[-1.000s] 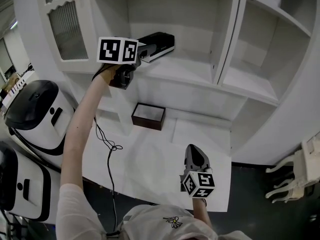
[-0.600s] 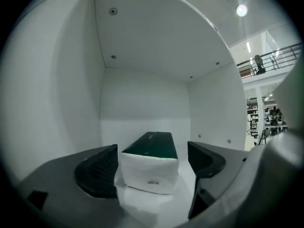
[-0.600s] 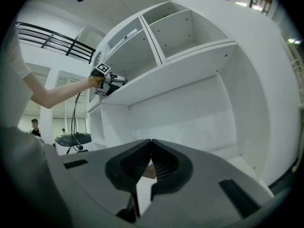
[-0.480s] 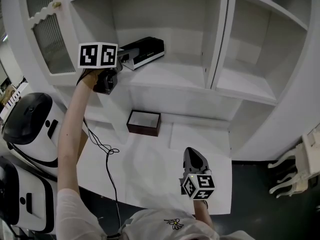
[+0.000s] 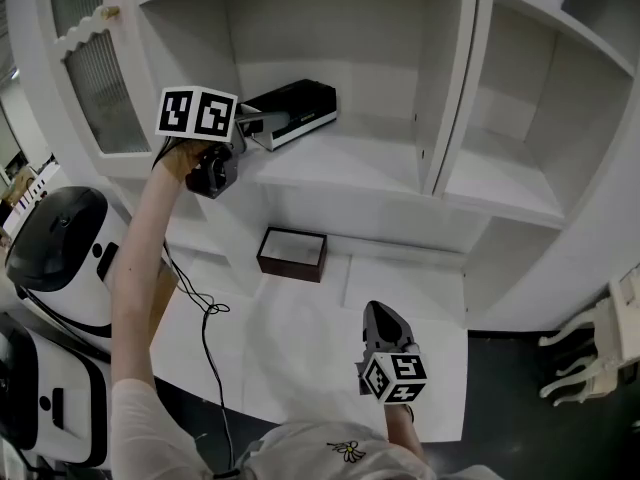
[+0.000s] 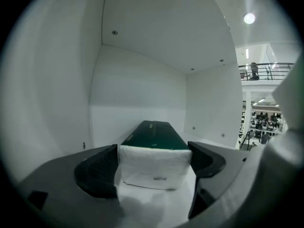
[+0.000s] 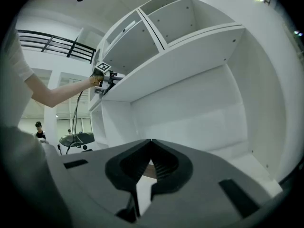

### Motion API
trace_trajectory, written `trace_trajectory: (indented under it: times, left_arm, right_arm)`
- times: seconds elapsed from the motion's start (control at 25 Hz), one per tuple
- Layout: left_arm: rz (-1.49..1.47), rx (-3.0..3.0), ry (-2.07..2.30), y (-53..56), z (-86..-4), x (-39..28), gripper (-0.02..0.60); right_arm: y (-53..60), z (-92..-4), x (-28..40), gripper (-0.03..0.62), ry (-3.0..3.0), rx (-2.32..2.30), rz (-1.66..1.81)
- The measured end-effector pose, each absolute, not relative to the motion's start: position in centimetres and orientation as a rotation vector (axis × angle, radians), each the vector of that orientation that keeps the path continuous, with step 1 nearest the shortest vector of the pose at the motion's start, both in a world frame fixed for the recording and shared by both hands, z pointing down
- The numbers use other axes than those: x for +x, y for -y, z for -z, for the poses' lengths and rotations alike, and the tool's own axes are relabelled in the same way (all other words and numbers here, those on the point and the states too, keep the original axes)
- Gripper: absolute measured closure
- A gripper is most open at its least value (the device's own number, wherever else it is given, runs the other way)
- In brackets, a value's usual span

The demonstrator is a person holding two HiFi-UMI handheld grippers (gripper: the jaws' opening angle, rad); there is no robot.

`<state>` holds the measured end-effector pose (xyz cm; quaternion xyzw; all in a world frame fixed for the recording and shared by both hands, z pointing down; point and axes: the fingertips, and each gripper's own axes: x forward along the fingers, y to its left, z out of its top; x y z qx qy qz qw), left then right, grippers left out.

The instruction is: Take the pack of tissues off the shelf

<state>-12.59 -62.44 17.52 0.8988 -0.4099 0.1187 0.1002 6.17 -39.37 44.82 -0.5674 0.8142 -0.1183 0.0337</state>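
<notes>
On the upper shelf (image 5: 350,163) of the white cabinet, the pack of tissues (image 5: 292,111) lies flat along the left side of its compartment, long axis running back toward the rear wall, dark top face up and white short end facing out. The left tool (image 6: 153,148) is clenched on that white end: in the left gripper view each jaw presses against one side of it and no gap shows on either side. The rest of the pack rests on the shelf board. The right tool (image 7: 151,163) hangs low, well apart from the shelf, jaws together with nothing between them. Principal hazard: the grasp covers only the near end of a long, soft package. Once the far end leaves the board, the unsupported length is likely to droop and turn about the jaws, and the pack may slip out. Second hazard: the wrapping appears compliant, so the end may crush rather than hold, reducing grip under load. Third hazard: the pack lies near the left wall of the compartment, and a withdrawal that is not in line with its long axis could drag or jam a corner there. A dropped pack would probably fall toward the white bench (image 5: 300,348) below, where an open brown box (image 5: 292,253) stands
</notes>
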Motion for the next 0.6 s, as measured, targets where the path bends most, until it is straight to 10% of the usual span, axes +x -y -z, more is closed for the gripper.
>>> trace_trajectory:
  times: [0.6]
  left_arm:
    - [-0.501, 2.679, 1.272, 63.27, -18.51, -12.03, 0.137]
  right_arm:
    - [40.15, -45.26, 5.74, 0.591, -2.505, -1.742, 0.399]
